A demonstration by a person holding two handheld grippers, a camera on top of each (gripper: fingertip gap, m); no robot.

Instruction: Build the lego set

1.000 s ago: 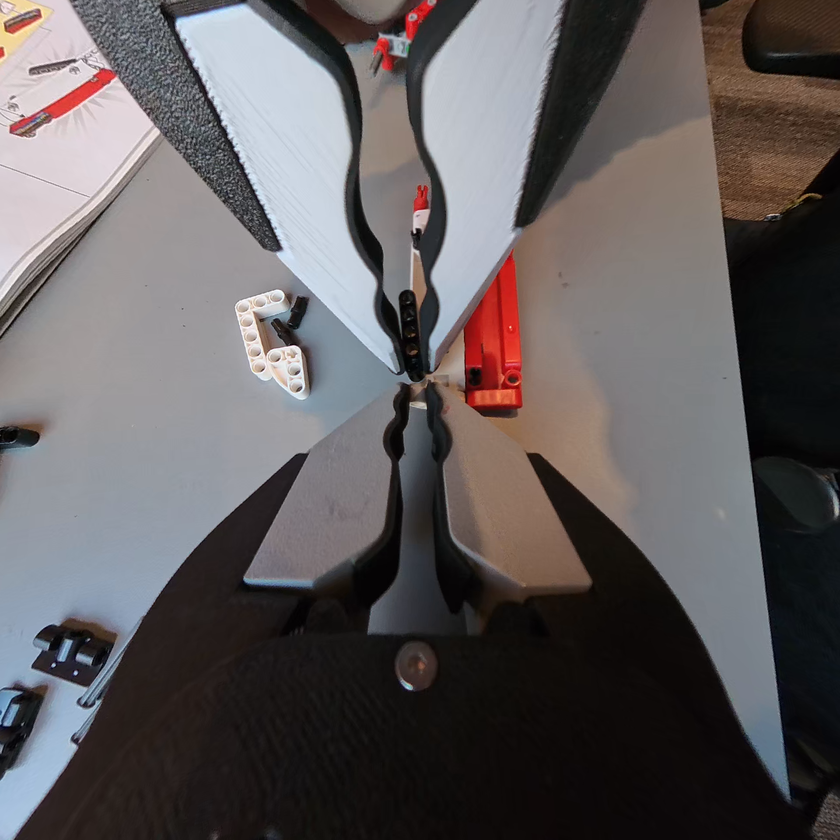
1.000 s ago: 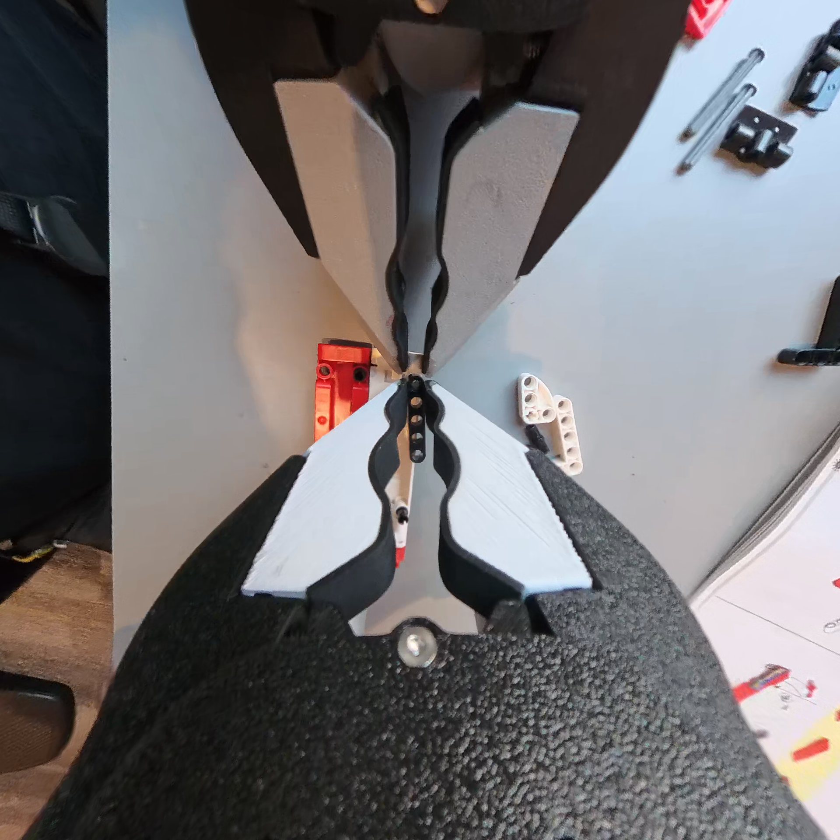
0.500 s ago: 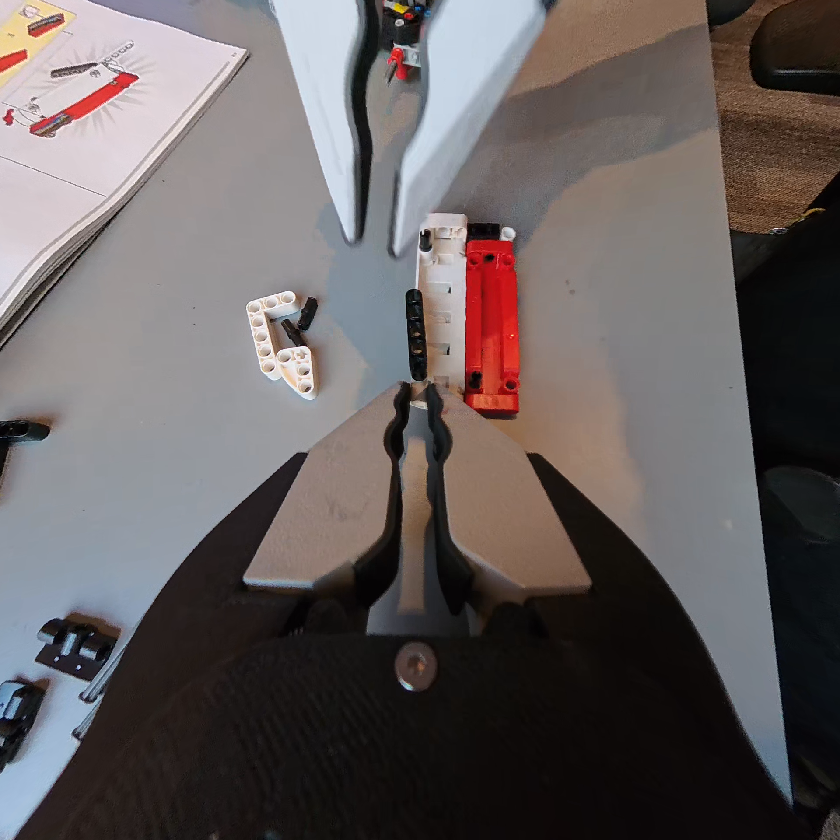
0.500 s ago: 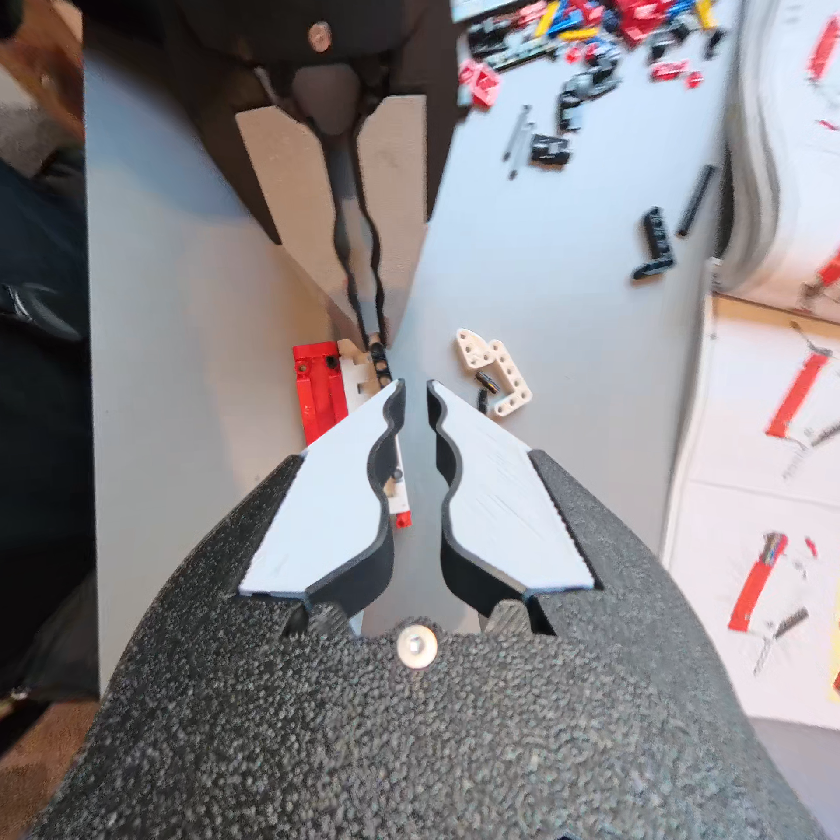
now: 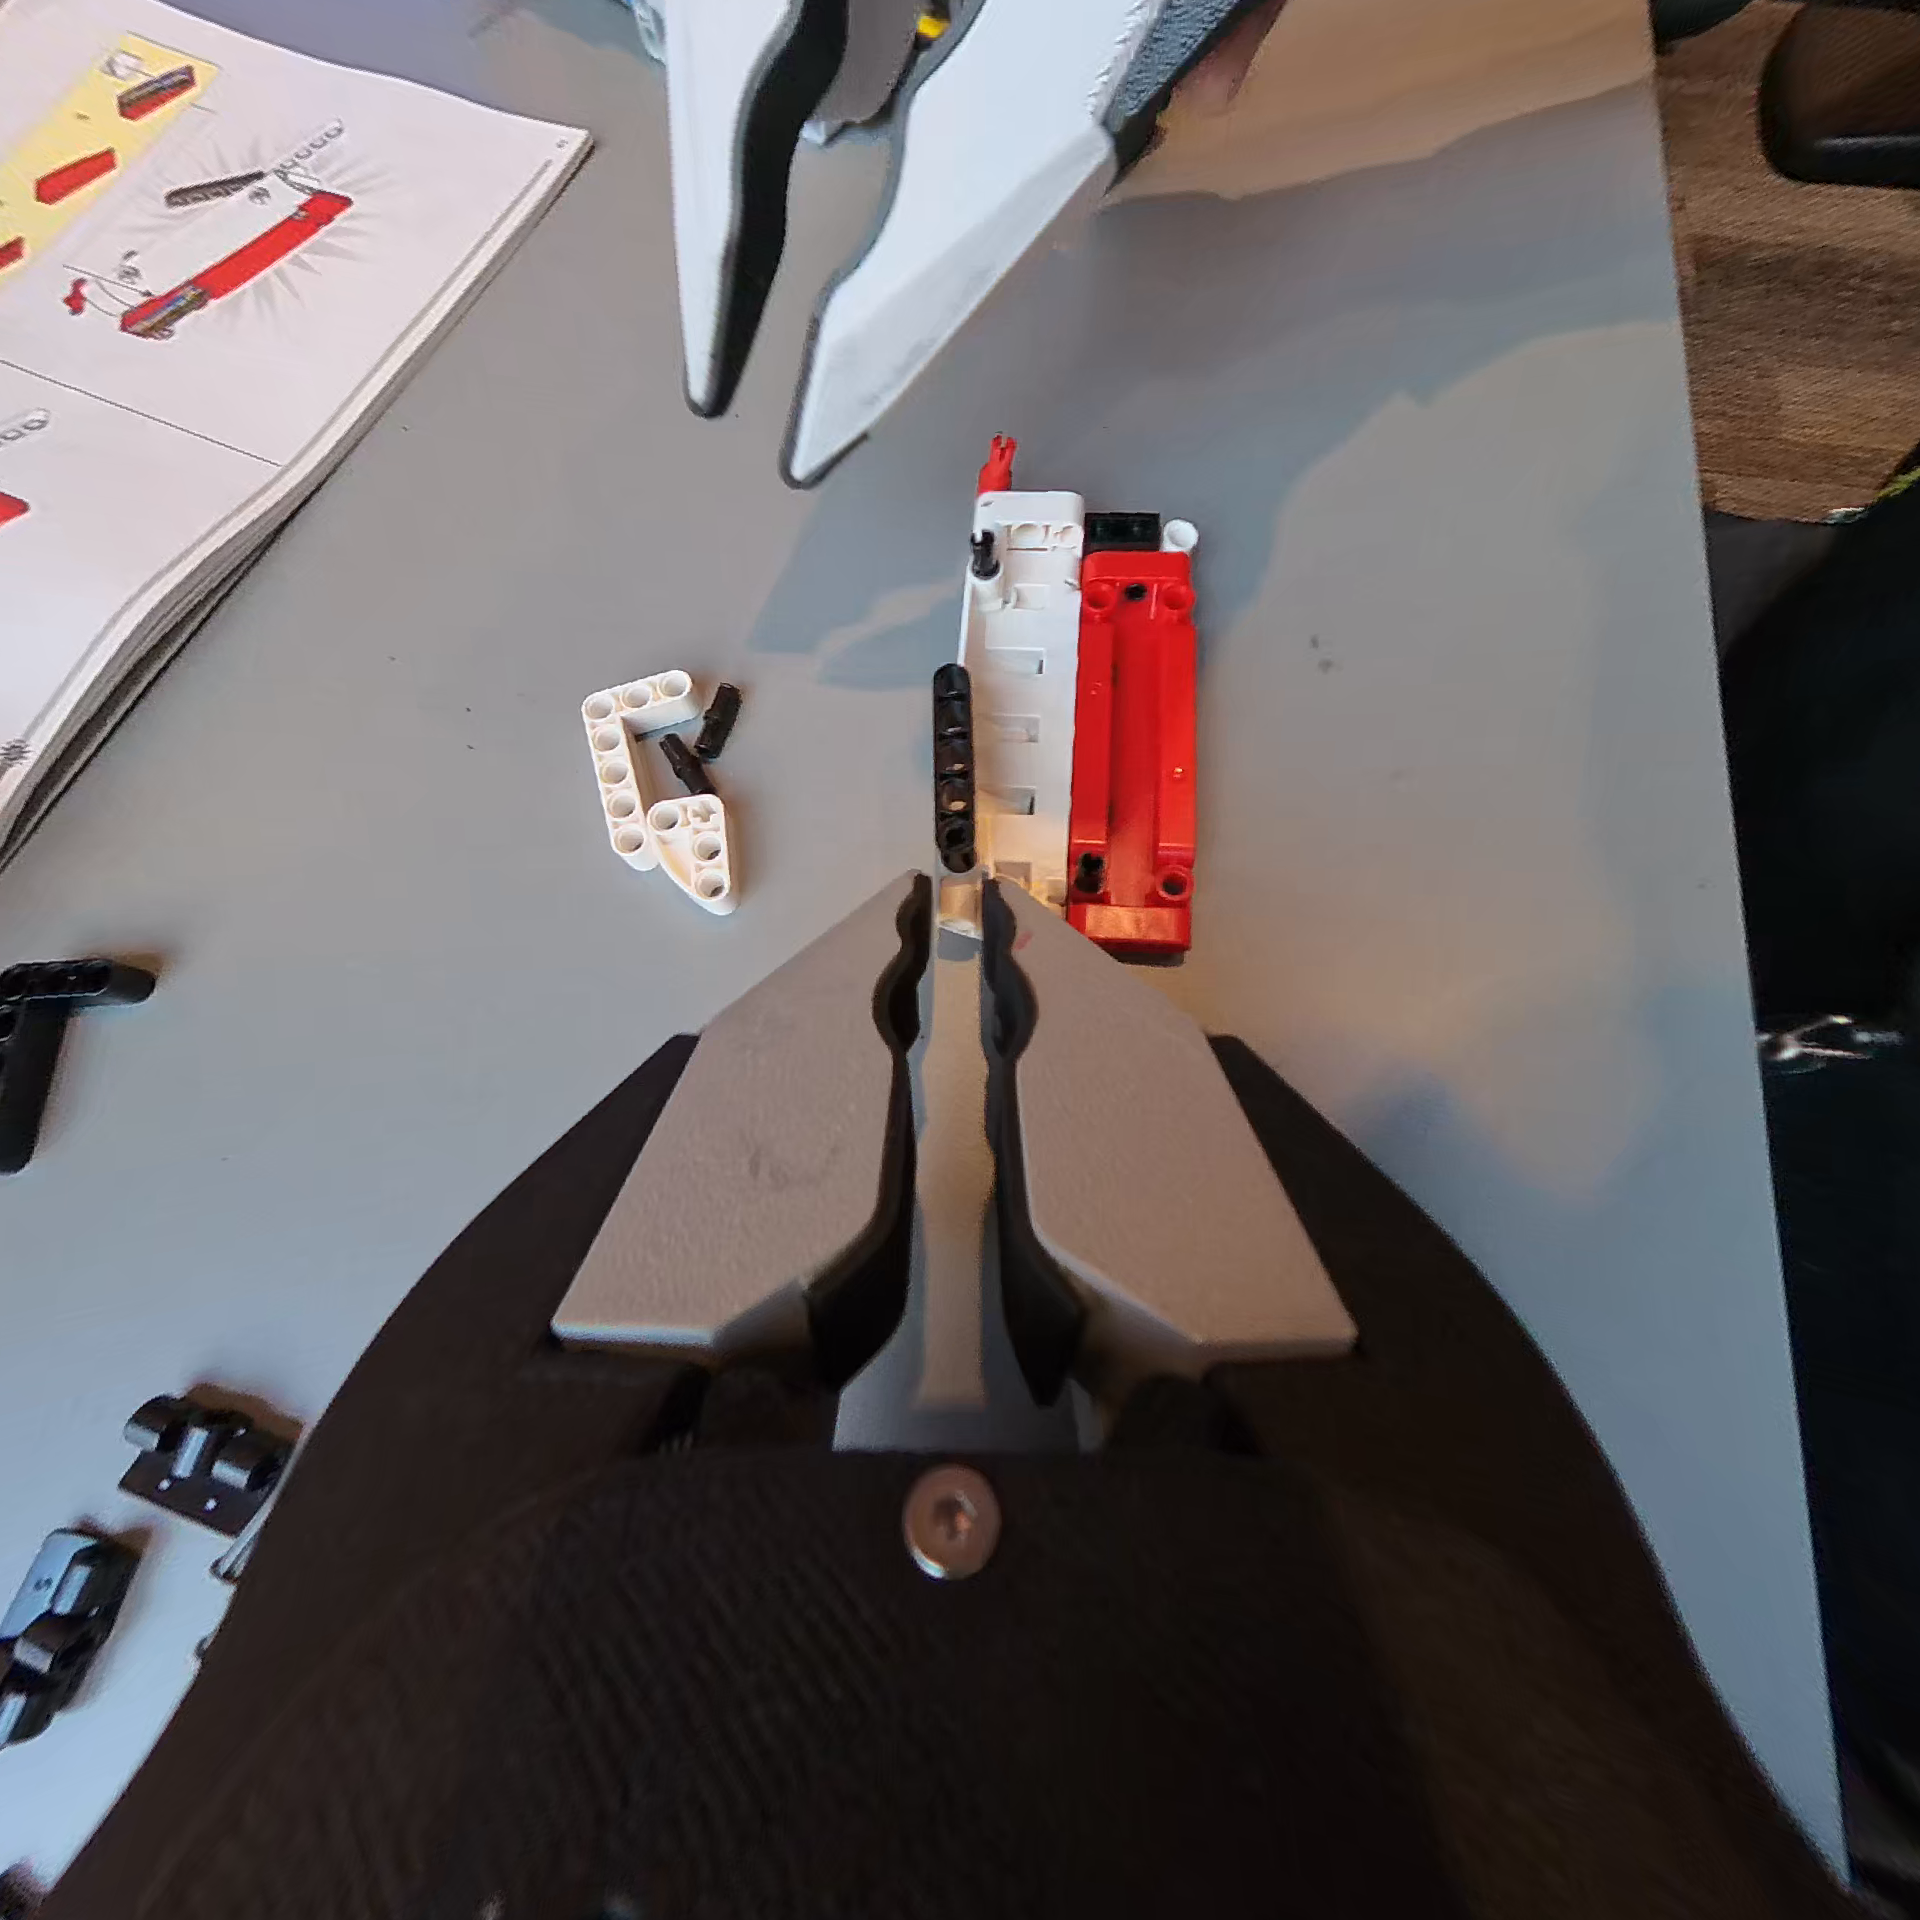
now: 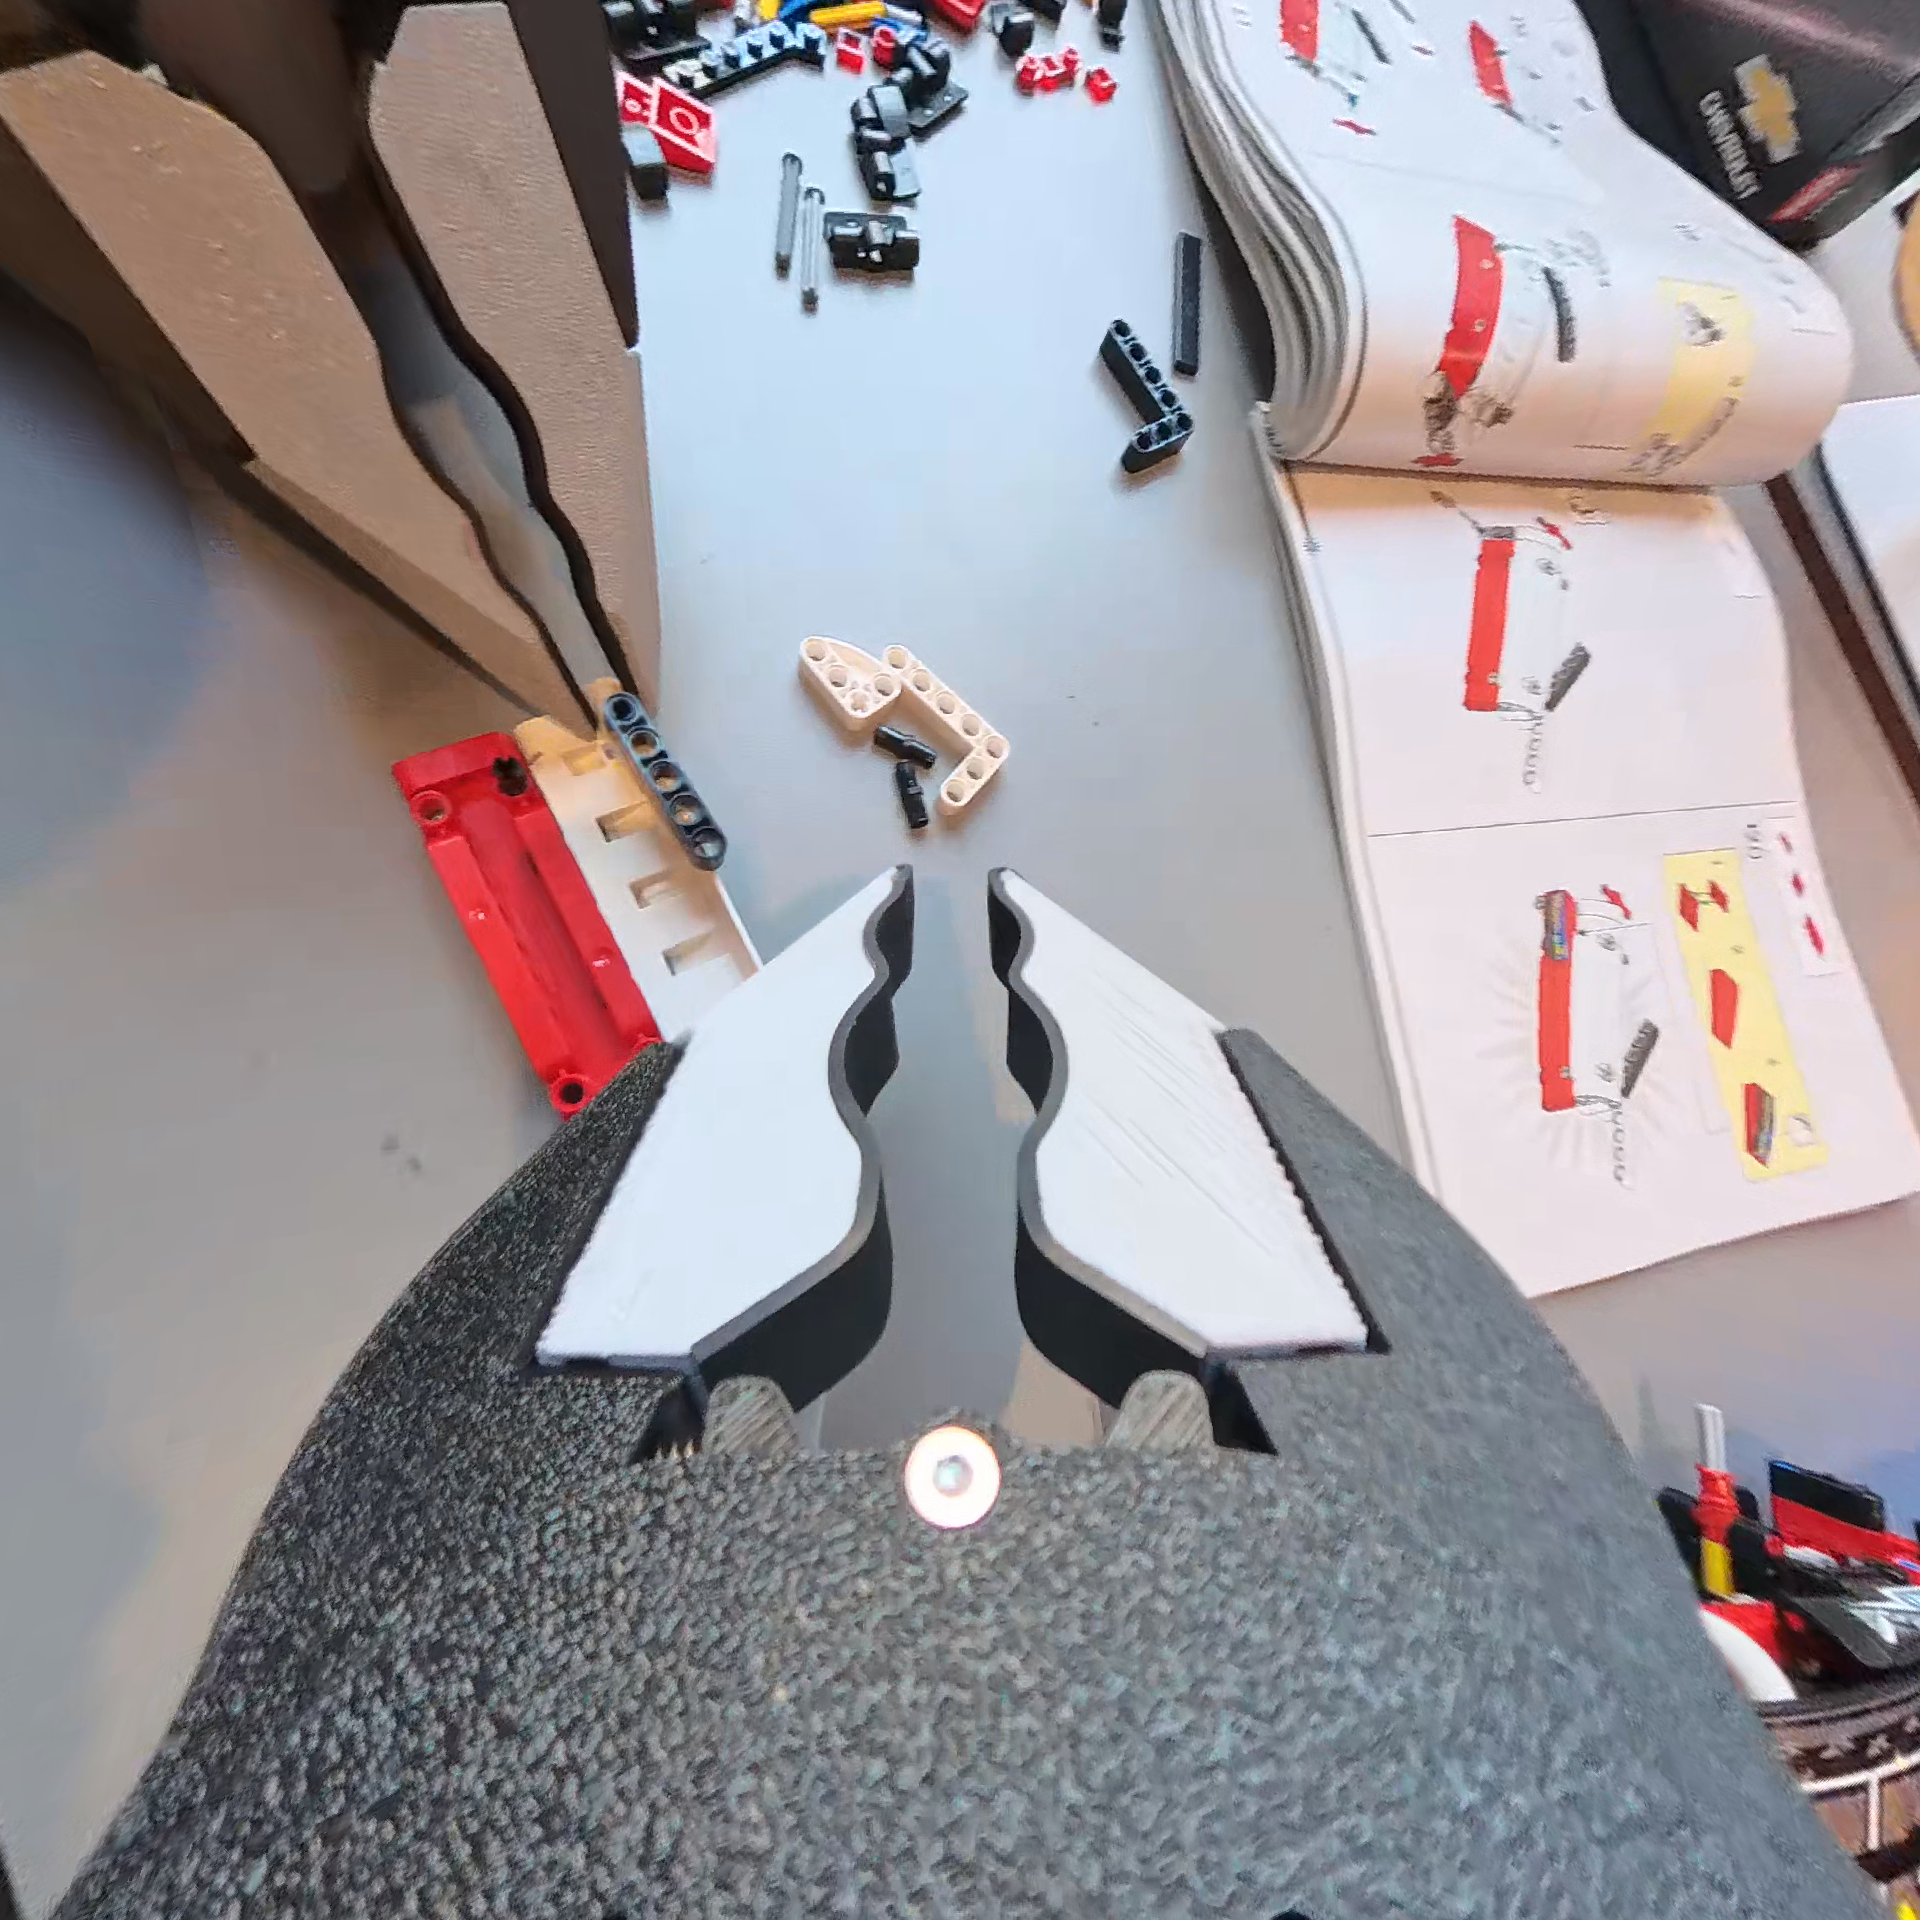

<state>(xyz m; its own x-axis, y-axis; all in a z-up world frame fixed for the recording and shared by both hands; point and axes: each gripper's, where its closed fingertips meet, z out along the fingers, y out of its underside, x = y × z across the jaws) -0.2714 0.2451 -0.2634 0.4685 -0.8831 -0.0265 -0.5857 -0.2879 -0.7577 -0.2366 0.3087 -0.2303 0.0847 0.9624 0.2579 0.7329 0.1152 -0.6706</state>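
left gripper (image 5: 951,902): pinching white tab of red-and-white plastic panel (image 5: 1081,727) | right gripper (image 6: 951,883): parted, empty | risk: black holed beam (image 5: 954,767), beyond left tips, may pop off if panel twists

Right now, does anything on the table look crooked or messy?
Mostly tidy. The black beam hangs on the white panel by one end, tilting off its edge in the right wrist view. Two black pins lie loose by the white bent pieces.
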